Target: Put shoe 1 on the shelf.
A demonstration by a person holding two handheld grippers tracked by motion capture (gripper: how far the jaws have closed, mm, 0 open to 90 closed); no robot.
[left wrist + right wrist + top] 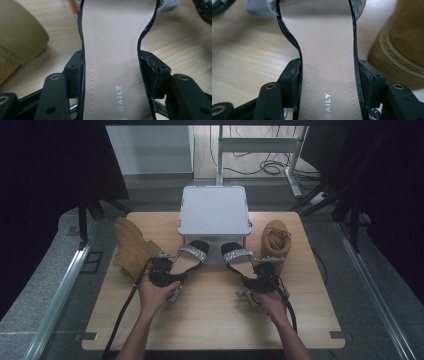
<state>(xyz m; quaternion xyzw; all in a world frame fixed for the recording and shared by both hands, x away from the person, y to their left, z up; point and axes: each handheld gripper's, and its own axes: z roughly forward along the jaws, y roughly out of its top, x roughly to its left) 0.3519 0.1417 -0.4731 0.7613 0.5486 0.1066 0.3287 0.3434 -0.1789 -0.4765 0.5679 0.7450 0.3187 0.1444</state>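
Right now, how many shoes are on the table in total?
4. A sandal clamped in the left gripper, a matching sandal clamped in the right gripper, a tan boot at far left, a tan boot at right. The white box may hide others.

1. Your L hand holds the left gripper, jaws clamped on a sandal's waist.
2. Your R hand holds the right gripper, jaws clamped likewise on the other sandal.
3. Both forearms enter from the bottom, angled inward.
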